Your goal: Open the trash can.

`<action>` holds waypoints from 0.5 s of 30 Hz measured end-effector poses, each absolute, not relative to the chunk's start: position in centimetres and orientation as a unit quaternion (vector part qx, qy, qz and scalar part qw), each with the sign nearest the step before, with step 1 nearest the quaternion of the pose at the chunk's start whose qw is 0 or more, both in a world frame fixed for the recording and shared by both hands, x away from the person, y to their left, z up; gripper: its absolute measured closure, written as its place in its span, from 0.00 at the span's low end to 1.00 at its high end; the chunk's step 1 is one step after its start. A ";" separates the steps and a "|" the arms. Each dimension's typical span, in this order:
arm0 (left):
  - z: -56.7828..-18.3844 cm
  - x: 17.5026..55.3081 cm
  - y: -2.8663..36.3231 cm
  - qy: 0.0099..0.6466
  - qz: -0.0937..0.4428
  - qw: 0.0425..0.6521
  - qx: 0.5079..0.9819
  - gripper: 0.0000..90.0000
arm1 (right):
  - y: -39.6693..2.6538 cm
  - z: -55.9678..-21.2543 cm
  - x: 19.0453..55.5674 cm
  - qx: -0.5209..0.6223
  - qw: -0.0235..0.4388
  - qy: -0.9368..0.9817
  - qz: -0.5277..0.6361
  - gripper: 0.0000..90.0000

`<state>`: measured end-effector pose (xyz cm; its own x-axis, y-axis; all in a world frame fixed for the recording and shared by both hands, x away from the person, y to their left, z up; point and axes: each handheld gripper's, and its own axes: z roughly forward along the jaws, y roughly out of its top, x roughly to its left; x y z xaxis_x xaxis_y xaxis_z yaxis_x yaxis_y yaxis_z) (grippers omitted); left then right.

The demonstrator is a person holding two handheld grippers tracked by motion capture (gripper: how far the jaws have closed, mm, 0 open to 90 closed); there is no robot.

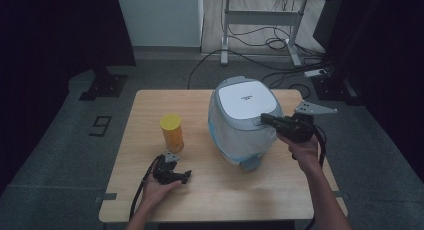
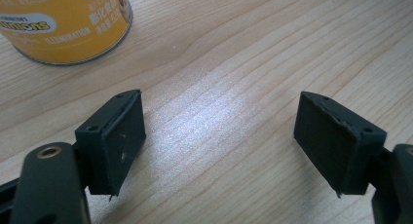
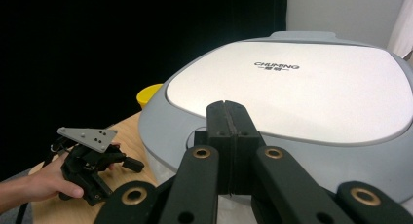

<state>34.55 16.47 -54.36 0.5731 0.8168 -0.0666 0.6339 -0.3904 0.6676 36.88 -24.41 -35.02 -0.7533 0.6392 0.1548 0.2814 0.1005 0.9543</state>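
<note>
Pressing its closed tips against the front edge of the bin's lid (image 3: 292,87), the right gripper (image 1: 265,119) is working at the white-and-grey lidded bin (image 1: 243,121), which is standing right of centre on the wooden table (image 1: 220,190). In the right gripper view the two jaws are meeting flat against each other with nothing between them, their tips sitting at the grey rim just below the white lid panel. The lid is lying flat and closed, so the opening, judging by this, is not yet done; the push on the front catch seems to be the step in hand. The left gripper (image 1: 186,176) is resting low on the table near the front left, its jaws standing apart over bare wood and grasping nothing. A yellow can (image 1: 171,132) is standing upright just beyond it, untouched, well apart from the bin.
</note>
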 end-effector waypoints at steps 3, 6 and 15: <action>-54.4 34.5 16.5 0.441 0.138 0.331 0.823 0.21 | -24.3 -35.2 37.0 0.318 0.150 0.728 0.589 0.99; -54.4 34.5 16.5 0.441 0.138 0.332 0.823 0.21 | -24.3 -35.3 37.0 0.320 0.147 0.725 0.592 0.99; -54.4 34.5 16.4 0.441 0.140 0.329 0.823 0.21 | -24.2 -35.1 36.9 0.326 0.151 0.729 0.583 0.99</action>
<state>34.50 16.36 -54.37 0.5724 0.8179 -0.0590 0.6328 -0.3949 0.6660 36.90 -24.21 -35.13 -0.7425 0.6504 0.1601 0.2994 0.1084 0.9479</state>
